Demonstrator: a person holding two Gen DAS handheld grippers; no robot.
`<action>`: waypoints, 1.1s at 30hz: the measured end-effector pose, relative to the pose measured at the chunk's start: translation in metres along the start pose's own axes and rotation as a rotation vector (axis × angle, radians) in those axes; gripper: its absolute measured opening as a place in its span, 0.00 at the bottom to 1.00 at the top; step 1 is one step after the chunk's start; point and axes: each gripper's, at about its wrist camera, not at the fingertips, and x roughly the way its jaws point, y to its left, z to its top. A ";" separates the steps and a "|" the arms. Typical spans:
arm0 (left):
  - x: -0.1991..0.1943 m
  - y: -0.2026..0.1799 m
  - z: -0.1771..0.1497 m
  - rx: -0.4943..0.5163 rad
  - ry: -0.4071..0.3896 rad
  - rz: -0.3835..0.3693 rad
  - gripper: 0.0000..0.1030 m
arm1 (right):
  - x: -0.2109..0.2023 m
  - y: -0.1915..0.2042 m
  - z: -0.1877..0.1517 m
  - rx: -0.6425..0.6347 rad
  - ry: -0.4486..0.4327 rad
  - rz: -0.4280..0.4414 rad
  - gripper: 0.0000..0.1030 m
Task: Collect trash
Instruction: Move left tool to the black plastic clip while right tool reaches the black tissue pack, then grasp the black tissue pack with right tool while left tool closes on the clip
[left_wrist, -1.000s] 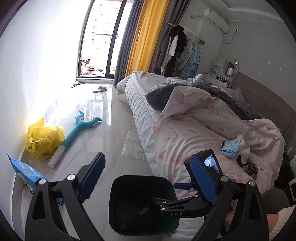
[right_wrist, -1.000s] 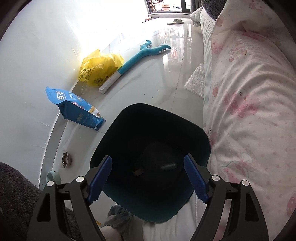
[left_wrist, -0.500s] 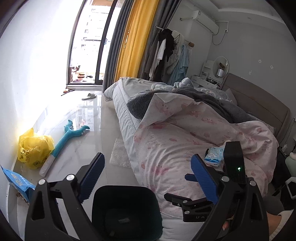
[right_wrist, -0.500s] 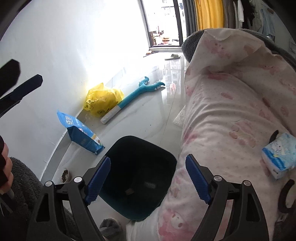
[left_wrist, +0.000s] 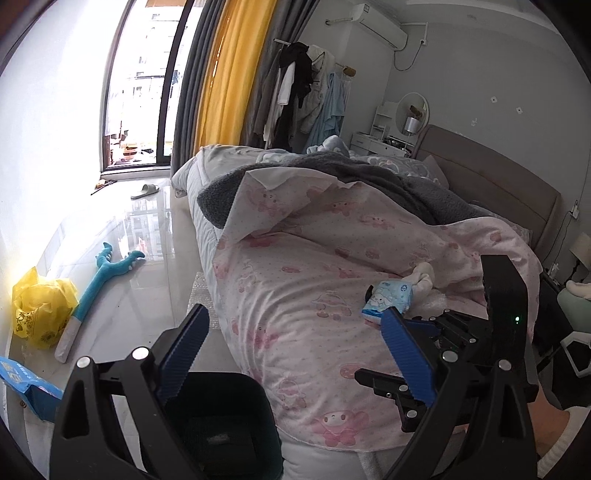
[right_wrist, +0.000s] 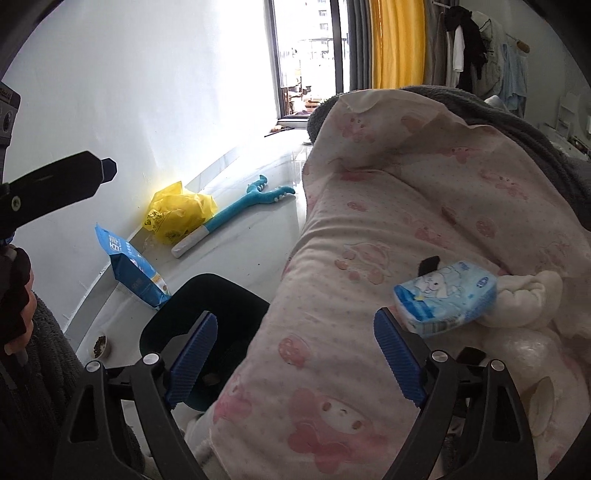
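Glossy pale floor tiles (left_wrist: 147, 280) mirror the window, left-wrist view. Bed under a soft pink cartoon-print quilt (left_wrist: 303, 280), grey fleecy blanket folded over its far end. Left gripper (left_wrist: 295, 347): ribbed blue pads spread wide, nothing between. Dark plastic bin (left_wrist: 229, 417), rounded-square mouth, on the floor against the bedside. Small blue-white tissue pack (left_wrist: 389, 301), soft rectangular, lies on the quilt. Crinkled yellow bag (left_wrist: 40, 310) and teal plush stick (left_wrist: 99, 284) near the wall.

Right-wrist view: right gripper (right_wrist: 295, 354), jaws just been opening, stands wide with nothing between the pads. Tissue pack (right_wrist: 447, 299) just past the right pad, beside a white knotted cloth (right_wrist: 528, 295). Bin (right_wrist: 207, 295) lower left; blue foil pouch (right_wrist: 129, 269) leans at the wall.
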 end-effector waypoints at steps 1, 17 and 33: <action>0.002 -0.004 0.000 0.002 0.004 -0.007 0.93 | -0.002 -0.003 -0.002 0.000 -0.001 -0.005 0.85; 0.047 -0.060 -0.003 0.027 0.093 -0.082 0.93 | -0.041 -0.082 -0.048 0.048 0.015 -0.083 0.88; 0.083 -0.100 -0.013 0.034 0.167 -0.131 0.93 | -0.039 -0.115 -0.079 0.088 0.048 0.025 0.87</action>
